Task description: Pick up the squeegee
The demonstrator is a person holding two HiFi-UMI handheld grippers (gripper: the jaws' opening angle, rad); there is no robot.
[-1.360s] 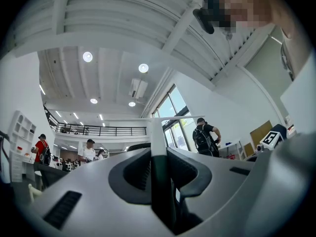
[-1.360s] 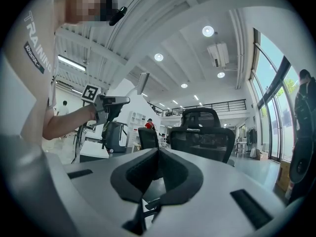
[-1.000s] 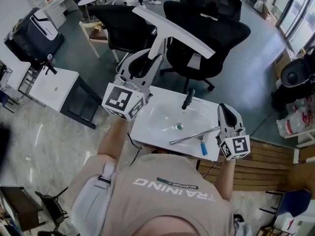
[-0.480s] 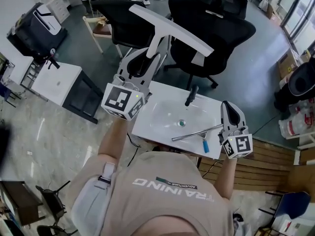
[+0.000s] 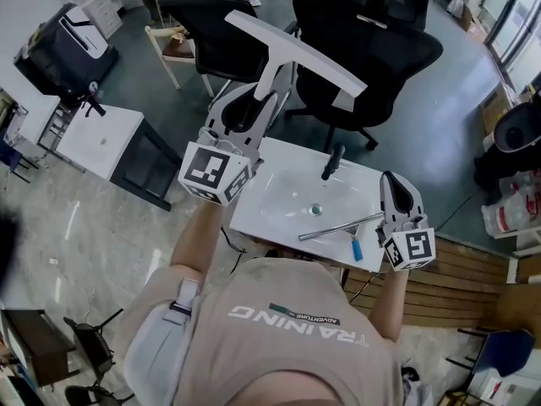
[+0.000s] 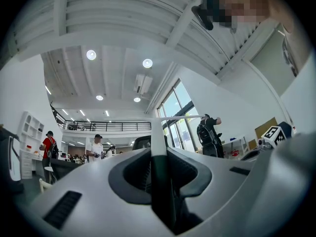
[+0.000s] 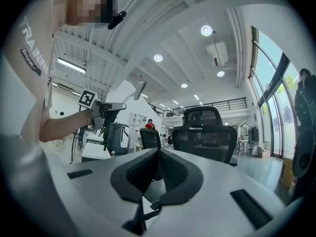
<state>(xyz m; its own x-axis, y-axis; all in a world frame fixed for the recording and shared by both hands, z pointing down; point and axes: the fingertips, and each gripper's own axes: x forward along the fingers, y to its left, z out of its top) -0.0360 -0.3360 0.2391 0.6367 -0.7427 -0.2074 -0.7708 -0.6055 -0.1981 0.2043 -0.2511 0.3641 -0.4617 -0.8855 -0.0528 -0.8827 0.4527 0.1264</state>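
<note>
Head view: the task's thing is already off the worktop (image 5: pixel 264 200), raised beyond its far edge.
Left claw (image 5: pixel 266 101): clamped on the handle of the white squeegee (image 5: pixel 296 51), pointing slightly upward.
Slip risk: its long blade sits well out from the grip, so a quick swing could twist the handle loose between the pads.
Tap (image 5: pixel 332 162): it stands at the far edge under the blade, and a careless lowering could strike it.
Second squeegee (image 5: pixel 338 226): metal with a blue handle, it lies flat toward the right edge, where a nudge could push it off.
Chair (image 5: pixel 372 49): close behind the blade, so a wide turn could clip it.
Right claw (image 5: pixel 396 181): closed and empty, just beside that second squeegee, so it is the likely source of a nudge.
</note>
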